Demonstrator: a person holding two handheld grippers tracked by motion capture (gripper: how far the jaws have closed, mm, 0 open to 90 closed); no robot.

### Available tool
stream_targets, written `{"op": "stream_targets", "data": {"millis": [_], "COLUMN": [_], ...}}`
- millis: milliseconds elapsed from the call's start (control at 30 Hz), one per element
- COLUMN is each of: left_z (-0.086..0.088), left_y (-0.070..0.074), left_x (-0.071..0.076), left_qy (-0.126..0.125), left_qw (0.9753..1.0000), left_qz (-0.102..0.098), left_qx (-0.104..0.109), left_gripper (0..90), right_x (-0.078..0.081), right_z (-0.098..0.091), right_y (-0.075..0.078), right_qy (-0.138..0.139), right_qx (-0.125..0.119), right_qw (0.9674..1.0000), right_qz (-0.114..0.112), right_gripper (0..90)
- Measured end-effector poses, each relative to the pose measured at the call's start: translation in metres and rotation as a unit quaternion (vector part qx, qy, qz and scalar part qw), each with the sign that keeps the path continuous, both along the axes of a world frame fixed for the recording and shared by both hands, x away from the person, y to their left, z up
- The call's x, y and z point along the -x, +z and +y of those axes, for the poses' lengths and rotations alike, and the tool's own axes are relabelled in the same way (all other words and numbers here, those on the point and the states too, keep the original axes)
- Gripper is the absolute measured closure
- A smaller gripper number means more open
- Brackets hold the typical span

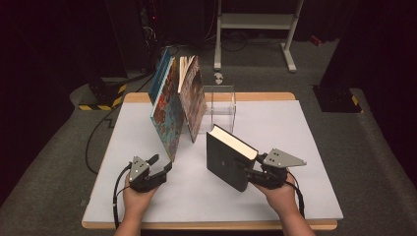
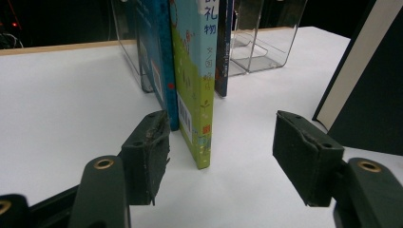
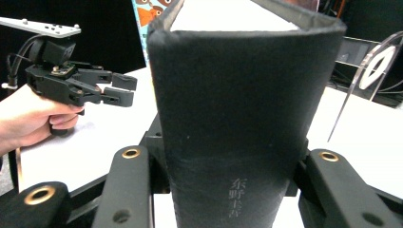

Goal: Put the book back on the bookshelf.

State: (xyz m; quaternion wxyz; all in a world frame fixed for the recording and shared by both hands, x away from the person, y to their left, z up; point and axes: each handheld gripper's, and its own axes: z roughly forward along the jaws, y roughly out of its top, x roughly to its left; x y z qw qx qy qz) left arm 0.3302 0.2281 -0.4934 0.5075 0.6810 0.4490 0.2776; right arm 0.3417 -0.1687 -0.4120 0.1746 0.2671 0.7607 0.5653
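Observation:
A thick black hardback book stands upright on the white table, tilted a little. My right gripper is shut on its spine, one jaw pressing each cover. My left gripper is held low at the front left, open with nothing between its pads; the right gripper view shows it too. Just ahead of it a green-and-yellow picture book stands on edge with a blue book beside it. From above, these colourful books lean against a brown-covered one.
A clear acrylic book stand sits behind the leaning books near the table's far edge, also seen past the books. A white metal frame and a yellow-and-black striped base stand on the floor beyond the table.

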Motion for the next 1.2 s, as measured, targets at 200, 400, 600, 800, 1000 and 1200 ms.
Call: {"op": "stream_targets", "data": {"millis": [200, 400, 600, 800, 1000, 1200], "left_z": [0.002, 0.006, 0.006, 0.005, 0.004, 0.002], "left_y": [0.0, 0.0, -0.001, 0.0, -0.001, -0.001], "left_x": [0.0, 0.0, -0.001, -0.001, -0.001, -0.002], "left_qy": [0.003, 0.007, 0.005, 0.004, 0.003, -0.001], "left_qw": [1.0, 1.0, 1.0, 1.0, 1.0, 1.0], "left_qz": [0.0, 0.0, 0.0, 0.0, 0.001, 0.002], "left_qx": [0.002, 0.007, 0.006, 0.007, 0.006, 0.006], "left_gripper": [37.4, 37.5, 37.6, 37.6, 37.7, 37.7], "right_x": [0.004, 0.001, -0.007, -0.006, -0.002, 0.002], "right_z": [0.005, 0.008, -0.006, -0.015, -0.018, -0.021], "right_y": [0.0, 0.004, 0.008, 0.005, 0.001, -0.001], "right_qy": [-0.014, -0.059, -0.101, -0.124, -0.13, -0.13], "right_qx": [-0.002, 0.002, 0.002, 0.0, -0.008, -0.006], "right_qw": [0.9999, 0.9979, 0.9944, 0.992, 0.9913, 0.9914], "right_qz": [-0.007, -0.027, -0.029, -0.026, -0.02, -0.014], "right_gripper": [54.2, 54.1, 54.1, 53.9, 53.1, 51.8]}}
